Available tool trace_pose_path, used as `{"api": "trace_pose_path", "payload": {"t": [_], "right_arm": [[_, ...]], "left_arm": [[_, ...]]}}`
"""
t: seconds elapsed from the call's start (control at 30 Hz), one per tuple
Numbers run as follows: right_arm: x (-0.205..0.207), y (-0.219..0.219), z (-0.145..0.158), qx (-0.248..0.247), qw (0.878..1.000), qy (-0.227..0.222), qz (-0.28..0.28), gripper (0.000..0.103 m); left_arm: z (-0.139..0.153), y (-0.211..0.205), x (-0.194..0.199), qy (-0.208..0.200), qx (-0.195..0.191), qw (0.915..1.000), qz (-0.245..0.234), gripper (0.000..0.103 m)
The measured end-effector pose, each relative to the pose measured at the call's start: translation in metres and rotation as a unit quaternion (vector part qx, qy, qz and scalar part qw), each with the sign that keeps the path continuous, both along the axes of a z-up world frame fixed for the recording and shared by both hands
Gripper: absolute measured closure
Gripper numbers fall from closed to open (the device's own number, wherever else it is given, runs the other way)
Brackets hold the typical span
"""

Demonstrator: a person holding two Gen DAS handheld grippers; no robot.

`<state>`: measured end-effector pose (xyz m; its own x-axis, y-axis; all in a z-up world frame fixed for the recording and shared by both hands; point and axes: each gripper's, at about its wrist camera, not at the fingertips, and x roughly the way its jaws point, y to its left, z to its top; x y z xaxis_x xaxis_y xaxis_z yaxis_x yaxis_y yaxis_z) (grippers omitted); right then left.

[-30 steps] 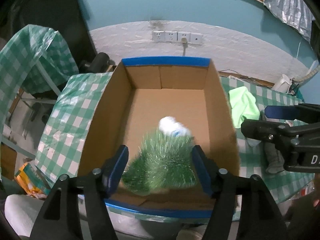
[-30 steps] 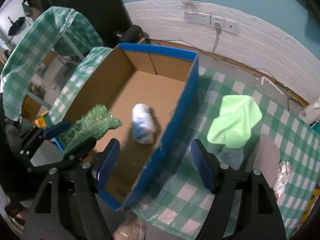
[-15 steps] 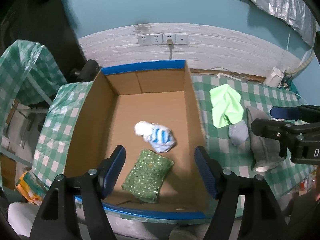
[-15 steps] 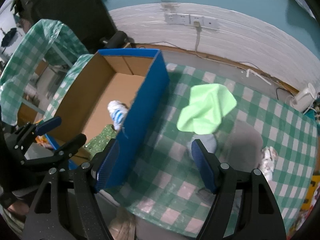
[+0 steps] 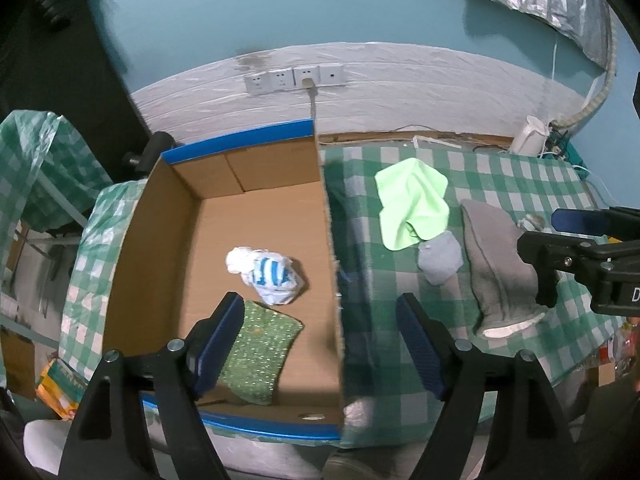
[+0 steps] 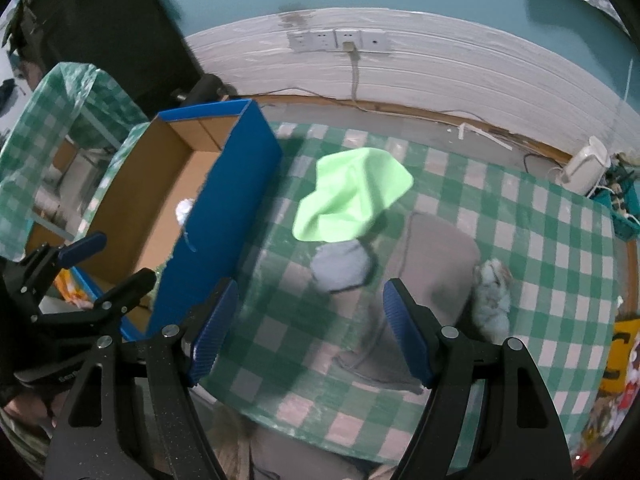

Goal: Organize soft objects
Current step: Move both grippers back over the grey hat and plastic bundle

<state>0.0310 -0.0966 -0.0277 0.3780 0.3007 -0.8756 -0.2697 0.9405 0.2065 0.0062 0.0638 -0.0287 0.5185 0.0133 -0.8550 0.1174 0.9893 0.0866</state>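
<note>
Each gripper (image 5: pixel 320 344) (image 6: pixel 306 330) has black arms, silver screws and ribbed blue finger pads (image 5: pixel 416 344).

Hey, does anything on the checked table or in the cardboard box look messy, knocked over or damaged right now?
Nothing looks damaged or spilled. The lime green cloth lies crumpled on the green checked tablecloth, overlapping a small grey-blue fabric piece beside the larger grey fabric item. These remain outside the blue-edged cardboard box, so they look unsorted rather than odd.

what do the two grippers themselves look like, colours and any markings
Both match: the left gripper and right gripper have matte black angular frames with silver screws and two flat fingers faced with ribbed blue pads. The right gripper's body shows a white letter "D" in the left wrist view. No cables or sleeves are visible.
</note>
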Motion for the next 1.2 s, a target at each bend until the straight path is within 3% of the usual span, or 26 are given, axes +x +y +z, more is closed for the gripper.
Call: {"api": "trace_pose_path", "payload": {"t": [0.77,1.2], "right_arm": [[-0.011,-0.108,-0.022,-0.008,0.996,0.009,-0.086,0.027],[-0.004,-0.147,-0.043,-0.021,0.991,0.027,-0.129,0.027]], "left_arm": [[-0.018,-0.071,0.008,0.040,0.010,0.9980,-0.048,0.023],[-0.046,-0.105,0.023,0.084,0.004,0.9947,-0.059,0.022]]}}
